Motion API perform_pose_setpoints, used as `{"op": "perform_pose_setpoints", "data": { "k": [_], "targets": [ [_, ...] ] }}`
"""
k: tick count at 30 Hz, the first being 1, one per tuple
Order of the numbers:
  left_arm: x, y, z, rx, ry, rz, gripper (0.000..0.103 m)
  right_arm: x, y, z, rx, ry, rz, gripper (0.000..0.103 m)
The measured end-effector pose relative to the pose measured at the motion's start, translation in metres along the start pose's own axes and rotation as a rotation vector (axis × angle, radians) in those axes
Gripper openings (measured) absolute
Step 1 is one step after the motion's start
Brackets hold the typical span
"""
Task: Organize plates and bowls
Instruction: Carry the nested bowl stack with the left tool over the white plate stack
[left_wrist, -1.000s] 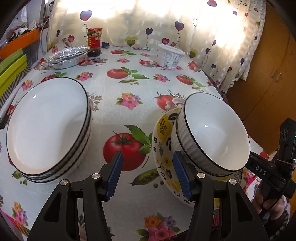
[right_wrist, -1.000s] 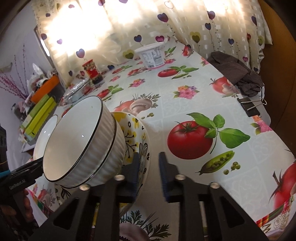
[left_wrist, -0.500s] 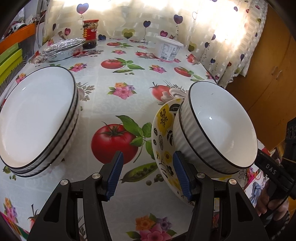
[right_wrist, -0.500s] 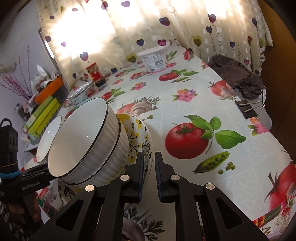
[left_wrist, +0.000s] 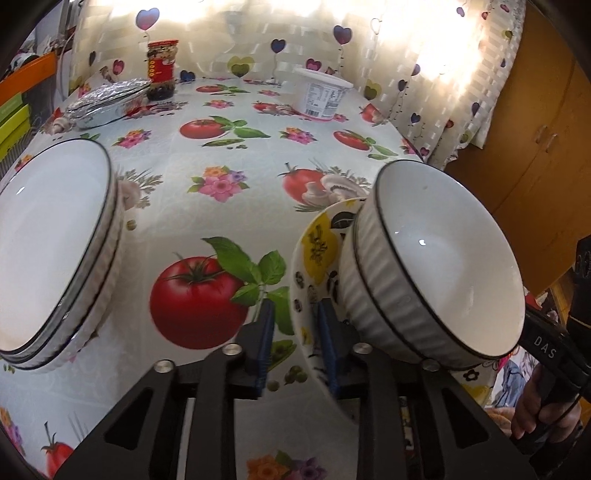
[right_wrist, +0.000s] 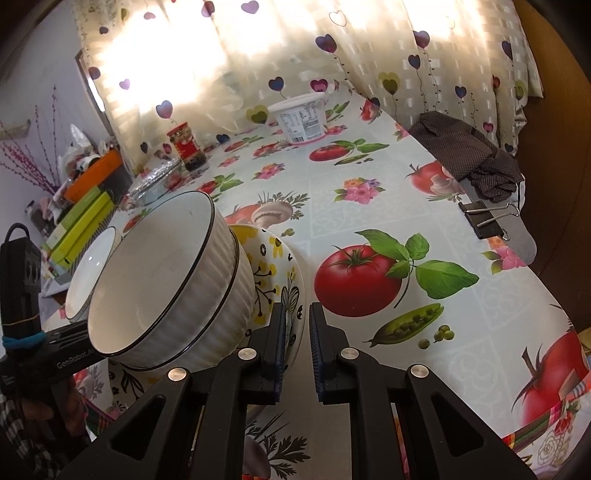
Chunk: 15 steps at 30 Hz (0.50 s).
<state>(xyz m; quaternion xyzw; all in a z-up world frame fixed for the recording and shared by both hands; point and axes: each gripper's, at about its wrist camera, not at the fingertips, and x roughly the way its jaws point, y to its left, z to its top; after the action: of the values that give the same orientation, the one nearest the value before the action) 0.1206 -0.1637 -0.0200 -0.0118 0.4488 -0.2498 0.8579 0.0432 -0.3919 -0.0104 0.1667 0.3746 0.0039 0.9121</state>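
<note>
- Far left, I see my stack of white black-rimmed plates (left_wrist: 44, 243) resting on the tomato-print tablecloth (left_wrist: 229, 166), well apart from the other crockery.
- My left gripper (left_wrist: 295, 343) has just been closing; its blue pads now sit on either side of the rim of the yellow-flowered plate (left_wrist: 314, 251), apparently pinching it.
- On that plate sit the nested white ribbed bowls (left_wrist: 436, 266), tilted toward the left.
- My right gripper (right_wrist: 297, 347) is clamped on the opposite rim of the same plate.
- Beyond: a foil-covered dish (left_wrist: 107, 103), a red-labelled jar (left_wrist: 161, 70), a white tub (left_wrist: 323, 94).
</note>
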Motion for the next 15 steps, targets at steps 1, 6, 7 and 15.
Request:
{"op": "perform_pose_setpoints", "data": {
  "k": [1, 6, 7, 15],
  "targets": [
    [0.001, -0.002, 0.0, 0.007, -0.001, 0.001, 0.017, 0.001, 0.0, 0.0, 0.0, 0.001, 0.0, 0.012],
    [0.003, -0.002, 0.003, 0.012, -0.015, -0.014, 0.013, 0.007, 0.003, 0.001, -0.005, 0.007, -0.004, 0.012],
    [0.003, -0.002, 0.003, 0.013, -0.019, -0.017, 0.012, 0.009, 0.003, 0.001, -0.002, 0.01, -0.002, 0.012],
    [0.005, 0.0, 0.004, 0.02, -0.028, -0.041, 0.012, 0.023, 0.005, -0.002, 0.02, 0.034, -0.002, 0.011]
  ]
}}
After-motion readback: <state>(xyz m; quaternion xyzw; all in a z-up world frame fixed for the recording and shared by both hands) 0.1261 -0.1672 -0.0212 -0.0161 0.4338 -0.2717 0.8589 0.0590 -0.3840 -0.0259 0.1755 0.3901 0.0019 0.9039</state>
